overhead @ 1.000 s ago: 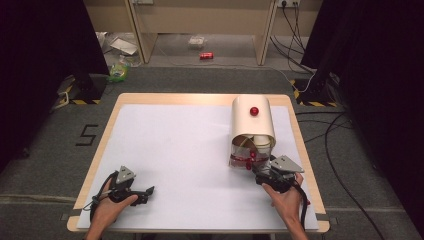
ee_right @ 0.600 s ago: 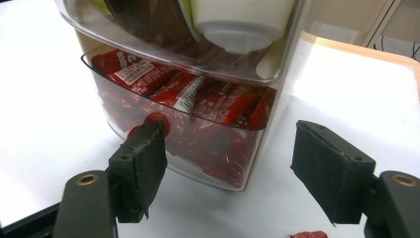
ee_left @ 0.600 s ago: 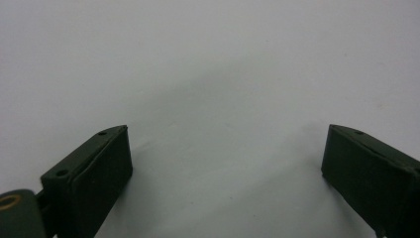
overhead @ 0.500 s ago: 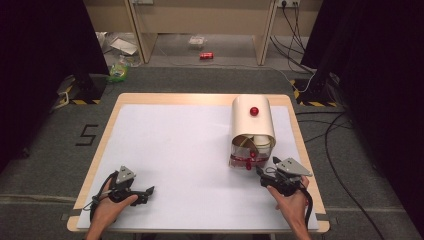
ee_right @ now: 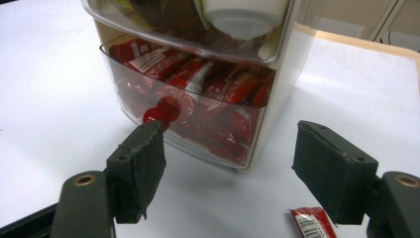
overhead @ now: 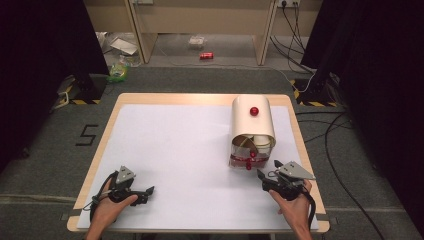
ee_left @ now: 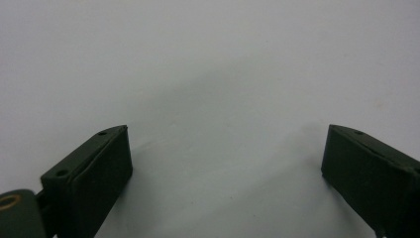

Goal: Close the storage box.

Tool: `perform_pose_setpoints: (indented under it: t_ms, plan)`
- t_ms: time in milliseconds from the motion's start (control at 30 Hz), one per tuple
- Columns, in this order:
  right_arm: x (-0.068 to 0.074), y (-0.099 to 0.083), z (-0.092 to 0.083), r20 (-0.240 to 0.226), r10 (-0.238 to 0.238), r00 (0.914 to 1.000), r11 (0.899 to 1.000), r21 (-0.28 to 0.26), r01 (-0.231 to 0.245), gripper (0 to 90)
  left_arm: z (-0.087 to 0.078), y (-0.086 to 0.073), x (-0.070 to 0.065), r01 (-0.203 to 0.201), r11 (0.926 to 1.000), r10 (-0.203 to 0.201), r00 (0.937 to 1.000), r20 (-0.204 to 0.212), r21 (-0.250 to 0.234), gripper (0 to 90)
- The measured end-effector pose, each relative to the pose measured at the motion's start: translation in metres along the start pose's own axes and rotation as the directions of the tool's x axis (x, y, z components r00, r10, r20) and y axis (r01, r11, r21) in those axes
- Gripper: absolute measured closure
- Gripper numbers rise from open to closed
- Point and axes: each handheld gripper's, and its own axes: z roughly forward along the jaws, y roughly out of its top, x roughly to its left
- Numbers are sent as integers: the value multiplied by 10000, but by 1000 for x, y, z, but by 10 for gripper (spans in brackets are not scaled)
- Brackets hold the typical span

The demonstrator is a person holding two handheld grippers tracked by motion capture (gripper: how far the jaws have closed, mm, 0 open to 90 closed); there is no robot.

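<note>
While both grippers rest on the table (overhead: 190, 145), we find the right gripper (ee_right: 230, 163) jaws apart before the drawer's red knob (ee_right: 161, 110), left gripper (ee_left: 225, 163) likewise apart and empty

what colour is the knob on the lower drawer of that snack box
Red: the round knob on the clear lower drawer shows best in the right gripper view.

- Drawer (ee_right: 198, 106): clear glossy plastic
- Sachets (ee_right: 223, 89): shiny red foil
- Table (overhead: 170, 145): matt white top, pale wood rim
- Right gripper (ee_right: 228, 163): matt black rubbery pads, rough-edged
</note>
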Motion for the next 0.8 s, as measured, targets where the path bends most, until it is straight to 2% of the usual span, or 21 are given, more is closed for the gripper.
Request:
perform_pose_setpoints:
  t_ms: [433, 800]
  plan:
    - [-2, -6, -12, 0, 168, 9999, 9999, 15, -168, 284, 0, 0, 0, 1, 10000, -1, 10000, -3, -2, 47]
    - [-2, -12, -20, -36, 78, 10000, 9999, 122, -77, 284, 0, 0, 0, -10, 10000, 10, 10000, -9, 6, 47]
